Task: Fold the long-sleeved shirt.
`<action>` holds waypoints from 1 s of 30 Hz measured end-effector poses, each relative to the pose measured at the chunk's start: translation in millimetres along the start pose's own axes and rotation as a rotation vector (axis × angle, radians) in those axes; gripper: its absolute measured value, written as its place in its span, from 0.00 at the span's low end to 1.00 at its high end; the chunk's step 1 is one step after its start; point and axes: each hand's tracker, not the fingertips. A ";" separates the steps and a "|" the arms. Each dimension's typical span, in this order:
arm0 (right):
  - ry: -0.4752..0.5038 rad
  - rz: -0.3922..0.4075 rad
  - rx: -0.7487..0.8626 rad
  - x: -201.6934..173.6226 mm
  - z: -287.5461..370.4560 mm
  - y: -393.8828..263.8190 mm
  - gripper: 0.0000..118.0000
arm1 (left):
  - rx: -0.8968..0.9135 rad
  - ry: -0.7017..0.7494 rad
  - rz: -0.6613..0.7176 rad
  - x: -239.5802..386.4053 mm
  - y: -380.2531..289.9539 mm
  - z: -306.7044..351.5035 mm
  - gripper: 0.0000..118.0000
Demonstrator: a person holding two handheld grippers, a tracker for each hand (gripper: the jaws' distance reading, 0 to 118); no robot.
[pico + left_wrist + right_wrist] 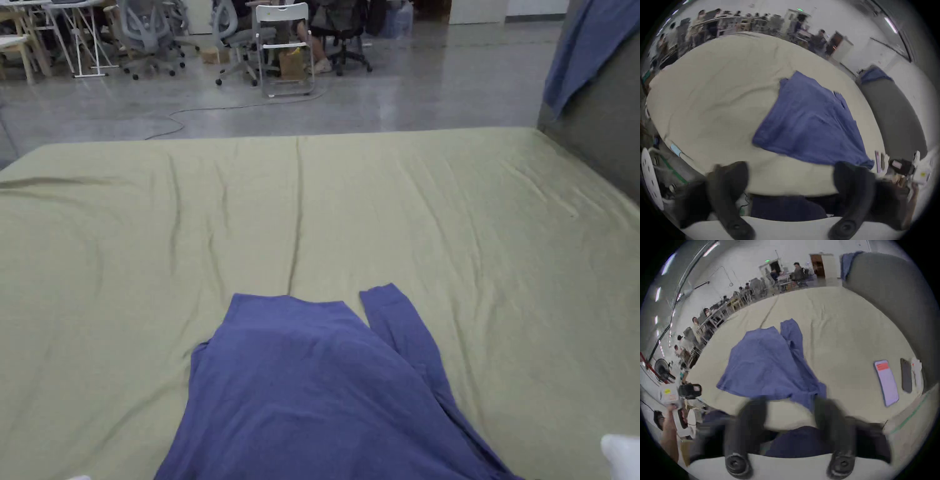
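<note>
Olive-sheeted bed [437,206] filled the scene, an office behind. On it, at six o'clock near the person, lay the blue long-sleeved shirt [312,394], one sleeve [400,325] toward one o'clock. Soft and light, it would probably handle best pinched at the hem corners. Left hand-held gripper [791,178] and right hand-held gripper [790,410] hung jaws apart, empty.

Both grippers hang at the bed's near edge: left gripper [791,181] spread wide, gripping nothing; right gripper [790,412] likewise spread, holding nothing.
</note>
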 end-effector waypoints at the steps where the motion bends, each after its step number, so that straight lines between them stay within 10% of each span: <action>1: -0.006 0.002 -0.023 -3.5 -4.3 -6.7 0.07 | 0.009 0.007 -0.042 8.7 2.5 -0.9 0.62; 2: -0.022 0.013 -0.021 -4.6 -4.6 -10.5 0.00 | -0.017 0.044 -0.093 15.4 2.3 -4.6 0.03; 3: -0.014 -0.001 -0.027 -4.6 -6.4 -13.8 0.00 | -0.015 0.067 -0.126 23.3 3.1 -5.9 0.00; 7: 0.014 -0.007 -0.029 -4.2 -12.9 -4.5 0.00 | 0.023 -0.077 -0.112 44.1 62.0 -24.8 0.00; 11: 0.009 -0.017 -0.026 0.2 -23.6 10.8 0.00 | 0.081 0.038 -0.161 56.8 183.7 -107.0 1.00; 19: -0.023 -0.104 -0.123 20.4 -60.2 20.0 0.00 | -0.034 0.255 -0.036 61.8 312.4 -302.3 0.87; 27: -0.091 -0.165 -0.147 47.0 -82.6 35.5 0.03 | -0.042 0.307 -0.321 100.2 299.3 -316.4 0.56; 28: -0.102 -0.191 -0.142 54.5 -85.6 37.9 0.16 | -0.027 0.349 -0.379 108.1 295.1 -309.7 0.45; 29: -0.126 -0.220 -0.151 59.5 -93.8 40.3 0.66 | -0.012 0.389 -0.420 110.0 295.8 -305.8 0.07; 30: -0.161 -0.236 -0.173 65.9 -103.9 42.3 0.97 | -0.019 0.395 -0.430 113.2 294.2 -301.2 0.00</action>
